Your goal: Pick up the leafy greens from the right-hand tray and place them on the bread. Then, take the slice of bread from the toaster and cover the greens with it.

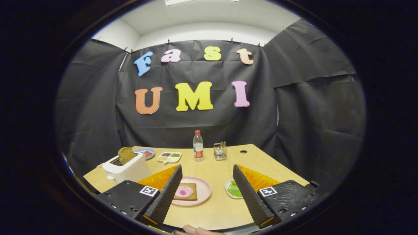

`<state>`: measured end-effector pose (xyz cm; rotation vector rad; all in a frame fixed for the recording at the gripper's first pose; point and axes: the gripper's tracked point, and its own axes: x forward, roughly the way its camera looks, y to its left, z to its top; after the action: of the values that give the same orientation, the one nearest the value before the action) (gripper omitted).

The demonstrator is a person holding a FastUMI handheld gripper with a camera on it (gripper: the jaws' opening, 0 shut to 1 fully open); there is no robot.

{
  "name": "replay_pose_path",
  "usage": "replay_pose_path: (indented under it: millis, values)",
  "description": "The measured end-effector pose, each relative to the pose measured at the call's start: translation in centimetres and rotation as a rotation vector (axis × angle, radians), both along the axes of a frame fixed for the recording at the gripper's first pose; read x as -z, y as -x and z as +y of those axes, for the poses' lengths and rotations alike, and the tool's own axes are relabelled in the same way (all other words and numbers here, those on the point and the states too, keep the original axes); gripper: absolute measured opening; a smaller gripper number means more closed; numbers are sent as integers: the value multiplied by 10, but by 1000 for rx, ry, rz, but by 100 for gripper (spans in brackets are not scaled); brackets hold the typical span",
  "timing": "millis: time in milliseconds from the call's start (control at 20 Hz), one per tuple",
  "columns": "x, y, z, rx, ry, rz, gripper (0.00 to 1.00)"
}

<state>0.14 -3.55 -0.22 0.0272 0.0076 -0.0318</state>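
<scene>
Two steps remain undone: the gripper (205, 178) hovers with fingers spread and empty, leafy greens (234, 189) lie in the right tray, one slice (125, 155) stands in the toaster (129, 169) far left.

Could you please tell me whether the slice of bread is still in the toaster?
Yes, in: the brown bread slice stands upright from the white toaster's slot. The open gripper holds nothing.

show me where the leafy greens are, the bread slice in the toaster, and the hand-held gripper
leafy greens (235, 189), gripper view, on the visible green leaf beside the right finger.
bread slice (126, 154), gripper view, on its face above the toaster slot.
hand-held gripper (206, 171), gripper view, midway between its open fingertips.
</scene>
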Motion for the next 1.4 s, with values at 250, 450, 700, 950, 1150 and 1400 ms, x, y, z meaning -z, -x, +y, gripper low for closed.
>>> replay_pose_path:
  millis: [250,450,700,950,1150,1400]
  values:
    - [1,-4,-26,38,-24,5,96]
    - [5,-15,-39,57,-31,8,95]
    - [26,-52,-71,92,-39,72,95]
    - [60,-96,-135,199,-51,175,95]
    - [105,-136,-171,235,-76,304,95]
    - [152,-173,-191,234,-84,440,96]
